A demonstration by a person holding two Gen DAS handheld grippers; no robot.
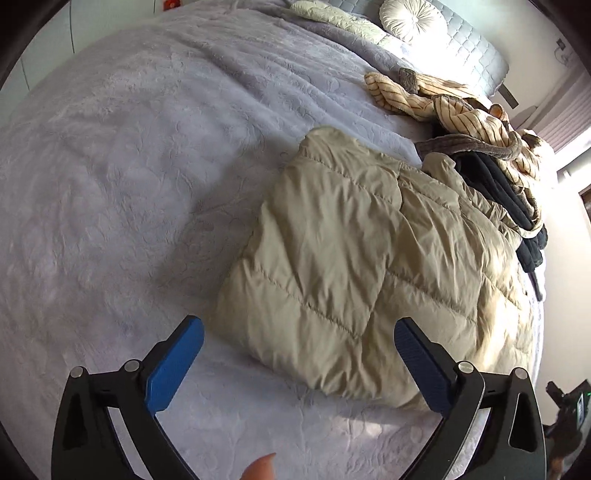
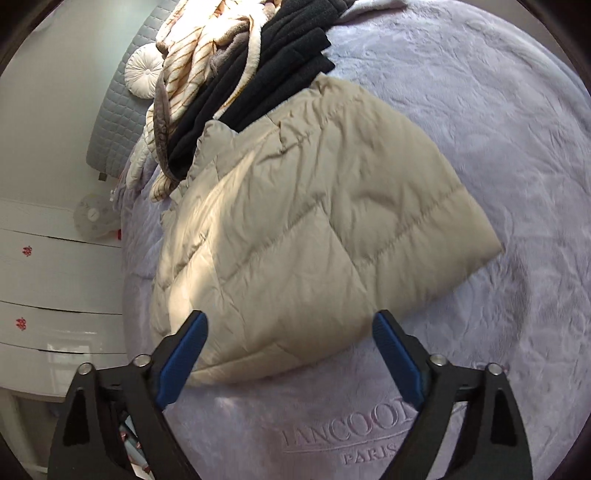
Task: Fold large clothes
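A beige quilted puffer jacket (image 1: 354,258) lies folded into a compact block on the lilac bedspread (image 1: 129,166). It also shows in the right wrist view (image 2: 314,229). My left gripper (image 1: 299,330) is open and empty, its blue pads just above the jacket's near edge. My right gripper (image 2: 290,325) is open and empty, hovering over the jacket's near corner. Neither gripper touches the cloth.
A heap of other clothes, a cream striped fleece (image 1: 454,107) and dark garments (image 2: 258,74), lies beyond the jacket. Pillows (image 1: 410,18) and a grey headboard (image 2: 114,122) are at the bed's head. White drawers (image 2: 55,280) stand beside the bed.
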